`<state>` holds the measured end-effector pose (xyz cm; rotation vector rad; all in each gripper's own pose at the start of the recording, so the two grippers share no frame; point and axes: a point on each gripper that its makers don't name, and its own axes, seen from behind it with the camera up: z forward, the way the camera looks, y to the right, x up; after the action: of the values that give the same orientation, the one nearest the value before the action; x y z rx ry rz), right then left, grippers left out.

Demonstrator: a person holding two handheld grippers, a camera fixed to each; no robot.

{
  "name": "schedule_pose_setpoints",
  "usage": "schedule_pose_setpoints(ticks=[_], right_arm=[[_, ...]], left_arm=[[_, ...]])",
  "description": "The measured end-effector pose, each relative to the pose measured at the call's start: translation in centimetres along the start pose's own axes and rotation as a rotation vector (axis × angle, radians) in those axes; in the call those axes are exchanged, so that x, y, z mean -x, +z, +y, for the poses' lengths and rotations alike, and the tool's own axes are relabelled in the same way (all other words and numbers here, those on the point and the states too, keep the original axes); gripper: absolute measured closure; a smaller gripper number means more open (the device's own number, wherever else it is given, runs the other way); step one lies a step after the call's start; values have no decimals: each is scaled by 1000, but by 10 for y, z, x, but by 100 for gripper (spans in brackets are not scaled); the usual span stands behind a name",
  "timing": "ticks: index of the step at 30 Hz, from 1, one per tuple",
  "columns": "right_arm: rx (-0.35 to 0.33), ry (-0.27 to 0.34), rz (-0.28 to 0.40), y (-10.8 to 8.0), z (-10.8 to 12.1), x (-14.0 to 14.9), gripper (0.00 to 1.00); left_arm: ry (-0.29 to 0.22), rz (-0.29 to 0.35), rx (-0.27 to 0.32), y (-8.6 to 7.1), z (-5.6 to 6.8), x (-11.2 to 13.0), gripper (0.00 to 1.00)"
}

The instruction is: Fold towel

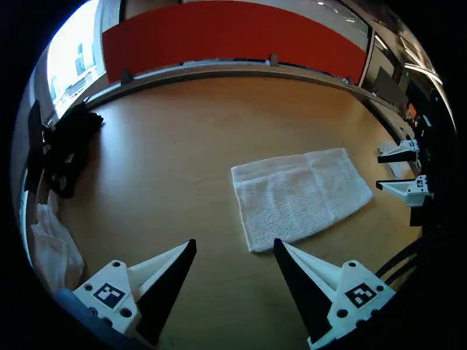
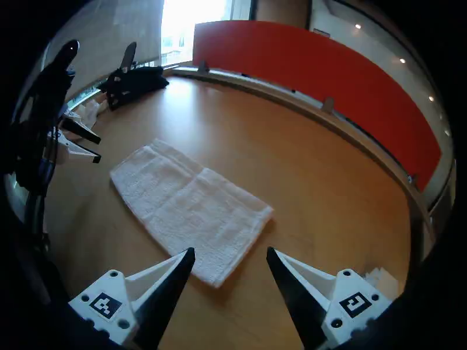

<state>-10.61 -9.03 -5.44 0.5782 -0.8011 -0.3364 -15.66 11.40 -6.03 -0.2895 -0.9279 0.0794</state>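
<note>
**Left gripper view.** The left gripper [image 1: 233, 245] hangs low over a wooden table [image 1: 175, 175], its two fingers spread wide with nothing between them. The white towel [image 1: 300, 195] lies flat on the table just ahead and to the right. It forms a compact rectangle, and its near corner comes just beside one fingertip; whether they touch cannot be told. The right gripper [image 1: 379, 172] shows at the towel's far end, its fingers likewise parted and clear of the cloth. A red partition [image 1: 233, 35] runs along the table's far edge, and a black bundle [image 1: 70, 146] sits at the left margin. **Right gripper view.** The right gripper [image 2: 229, 252] is spread wide and holds nothing. The towel [image 2: 187, 207] runs diagonally across the table [image 2: 321, 192], and its near corner reaches in between the fingers. The left gripper [image 2: 98, 149] stands beyond the towel's opposite end, apart from it. A crosswise ridge near the towel's middle, together with its thick, even edges, suggests that one layer lies over another. The towel is therefore probably folded at least once. Since neither gripper holds an edge, either the folding is complete or a further fold is not yet begun; the pictures do not settle which.
</note>
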Motion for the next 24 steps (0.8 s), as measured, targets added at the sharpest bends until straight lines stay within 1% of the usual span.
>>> schedule_pose_setpoints(ticks=[12,24], right_arm=[[-27,-27,-17,6,-7,6,5],[-50,-34,-68,10,-14,37,6]], left_arm=[[-46,9,-29,-19,-8,10,2],[-70,5,-54,-31,-16,27,2]])
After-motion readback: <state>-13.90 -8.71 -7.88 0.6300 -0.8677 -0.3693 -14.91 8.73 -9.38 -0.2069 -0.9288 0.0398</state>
